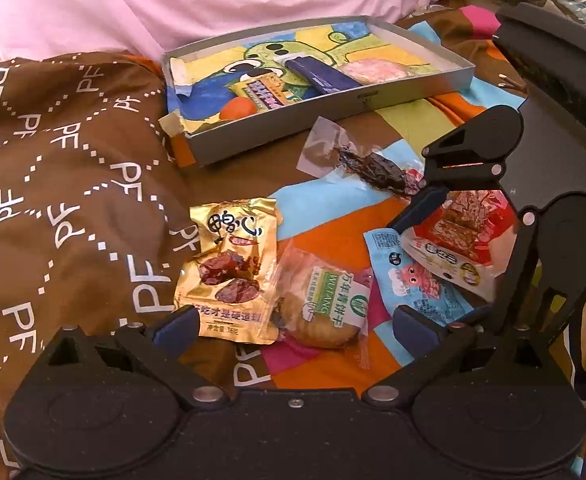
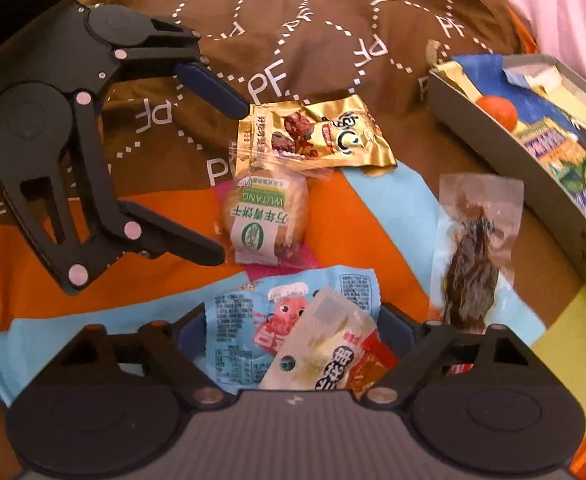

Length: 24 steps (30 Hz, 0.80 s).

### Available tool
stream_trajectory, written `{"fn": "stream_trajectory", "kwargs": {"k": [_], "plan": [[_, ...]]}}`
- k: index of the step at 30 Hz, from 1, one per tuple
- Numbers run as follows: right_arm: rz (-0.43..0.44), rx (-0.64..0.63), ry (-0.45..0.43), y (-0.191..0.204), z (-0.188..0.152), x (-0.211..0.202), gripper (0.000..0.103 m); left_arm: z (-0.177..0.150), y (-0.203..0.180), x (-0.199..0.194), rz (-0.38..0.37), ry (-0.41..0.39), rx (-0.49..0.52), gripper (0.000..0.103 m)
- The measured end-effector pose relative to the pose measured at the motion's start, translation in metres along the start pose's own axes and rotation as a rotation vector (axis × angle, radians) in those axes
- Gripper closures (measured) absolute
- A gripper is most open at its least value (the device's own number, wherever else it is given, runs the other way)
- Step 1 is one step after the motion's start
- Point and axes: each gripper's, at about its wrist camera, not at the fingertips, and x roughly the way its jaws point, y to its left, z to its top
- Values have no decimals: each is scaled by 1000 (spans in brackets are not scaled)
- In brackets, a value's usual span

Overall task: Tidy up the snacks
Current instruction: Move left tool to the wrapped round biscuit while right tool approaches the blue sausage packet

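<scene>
From the left wrist, the left gripper [image 1: 291,326] is hanging spread wide over the gold packet [image 1: 229,270] and the biscuit [image 1: 325,308], gripping nothing; the tray [image 1: 325,102] is lying beyond.

From the right wrist, the right gripper [image 2: 293,330] is standing open around the red-and-white packet [image 2: 325,354], which is overlapping the blue packet [image 2: 249,312], so closing is likely catching both.

The cloth [image 1: 65,184] is brown with white dotted lattice and "PF" letters, joining orange, sky-blue, pink and yellow-green blocks. The grey tray [image 1: 277,120] is lined with a blue, yellow and green cartoon print. Beside the tray lie a gold packet [image 1: 229,268], a green-and-white labelled biscuit [image 1: 325,308], a light-blue packet [image 1: 417,284] and a red-and-white packet [image 1: 457,244].
</scene>
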Motion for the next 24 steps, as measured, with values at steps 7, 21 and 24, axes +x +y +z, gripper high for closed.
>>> {"fn": "stream_trajectory", "kwargs": {"k": [7, 21, 24], "plan": [[-7, 126, -15, 6, -21, -14, 14, 0, 0, -1, -26, 12, -28, 3], [-148, 357, -137, 32, -56, -42, 14, 8, -7, 2, -27, 60, 68, 6], [-145, 343, -157, 36, -61, -43, 13, 13, -11, 4, -35, 74, 100, 6]]}}
